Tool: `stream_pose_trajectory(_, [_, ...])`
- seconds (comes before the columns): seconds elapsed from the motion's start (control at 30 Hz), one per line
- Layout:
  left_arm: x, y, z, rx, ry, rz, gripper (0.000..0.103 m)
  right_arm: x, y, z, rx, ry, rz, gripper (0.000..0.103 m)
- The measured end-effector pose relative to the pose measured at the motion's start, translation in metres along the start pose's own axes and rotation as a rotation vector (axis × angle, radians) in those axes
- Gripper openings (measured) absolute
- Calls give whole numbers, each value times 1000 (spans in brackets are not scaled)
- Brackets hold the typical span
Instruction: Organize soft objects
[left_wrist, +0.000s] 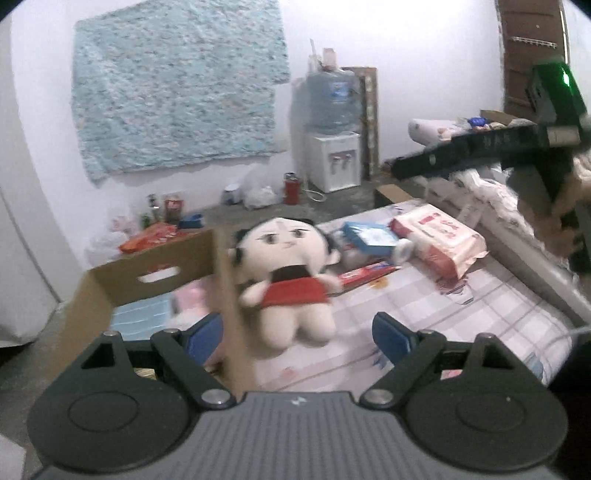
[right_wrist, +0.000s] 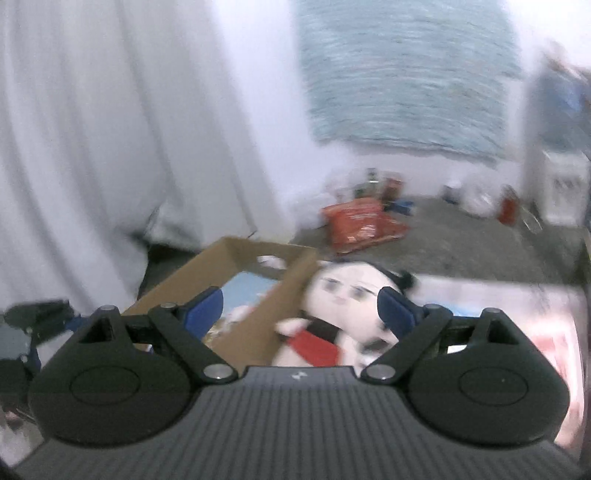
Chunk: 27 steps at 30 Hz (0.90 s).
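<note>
My left gripper (left_wrist: 297, 338) hangs with its jaws spread wide, nothing between the 2 blue pads (left_wrist: 205, 338). My right gripper (right_wrist: 299, 312) also stands wide, empty, both pads clear of anything.

The doll (left_wrist: 288, 280), a plush figure with pale face, black hair and red dress, stands upright on the bed (left_wrist: 480, 317), leaning against the right wall of the cardboard box (left_wrist: 155, 258). In the right wrist view the same doll (right_wrist: 343, 317) sits just beyond my right pad, blurred; I cannot tell if pad and doll touch.

The box is open at the top, with a handle slot in its far wall. Inside it lie a pale blue item (left_wrist: 142, 315) and something pink (left_wrist: 194, 295), both too blurred to name.

Right of the doll, on the bed: a red toothpaste box (left_wrist: 365, 275) touching the doll's arm, a blue-and-white packet (left_wrist: 371, 236) behind it, and a pink tissue pack (left_wrist: 439, 238) further right.

Behind the box, on the floor: an orange bag (left_wrist: 149, 238), bottles by the wall. A water dispenser (left_wrist: 332, 129) stands well behind the doll, and a blue rug (left_wrist: 177, 85) hangs on the wall above the box.

The right wrist view is smeared with motion; white curtain (right_wrist: 110, 129) left of the box.
</note>
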<state>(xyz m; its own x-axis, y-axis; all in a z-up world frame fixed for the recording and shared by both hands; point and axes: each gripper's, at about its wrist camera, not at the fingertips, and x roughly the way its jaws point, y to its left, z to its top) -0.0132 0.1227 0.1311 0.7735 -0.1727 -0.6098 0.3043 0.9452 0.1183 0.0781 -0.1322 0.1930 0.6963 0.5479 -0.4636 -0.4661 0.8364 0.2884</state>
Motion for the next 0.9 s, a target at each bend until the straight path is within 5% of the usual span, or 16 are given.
stream_pose_trajectory(0.13, [55,-26,7,-19,7,-47,89,11,-65,-29,92,14,-177,91])
stream_pose_trajectory(0.33, [125,-61,19,25,-6,-73,89,35,-140,-51,318,-13,-131,91])
stream_pose_trajectory(0.57, [196,-87,32,21,-2,-156,80,53,-156,-55,280,19,-194,90])
stream_pose_trajectory(0.73, [242,-82,40,-137,12,-254,80,44,-166,-63,339,10,-199,90])
stream_pose_trajectory(0.9, [266,-77,45,-275,21,-255,78,37,-176,-63,354,-45,-257,90])
